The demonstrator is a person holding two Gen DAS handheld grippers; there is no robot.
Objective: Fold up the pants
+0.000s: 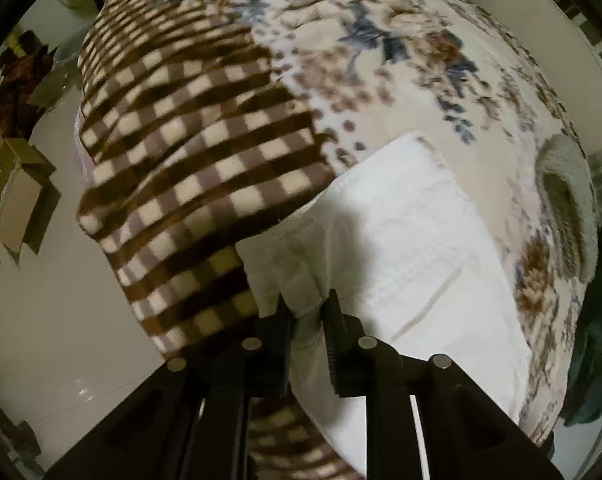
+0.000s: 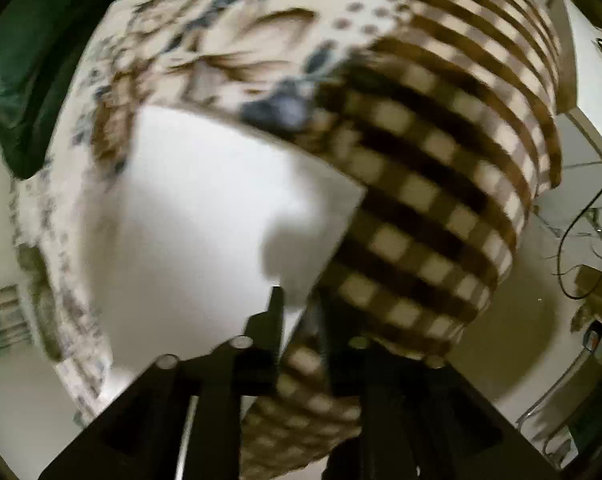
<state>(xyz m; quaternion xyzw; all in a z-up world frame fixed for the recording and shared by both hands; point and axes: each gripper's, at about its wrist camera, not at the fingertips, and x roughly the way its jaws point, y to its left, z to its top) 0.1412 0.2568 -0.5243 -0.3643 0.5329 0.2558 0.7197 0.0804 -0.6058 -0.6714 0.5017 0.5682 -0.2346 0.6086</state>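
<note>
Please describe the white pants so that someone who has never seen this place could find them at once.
Look at the bed under a cream floral blanket with a brown checked border. The white pants lie folded at the near edge, where flowers meet checks. They are the only plain, unpatterned cloth there, and the left gripper pinches their corner.

White pants (image 1: 413, 240) lie on a cream blanket (image 1: 381, 40) patterned with brown and blue flowers, its border brown-and-cream checked. Both tools (image 1: 307, 304) are black.
</note>
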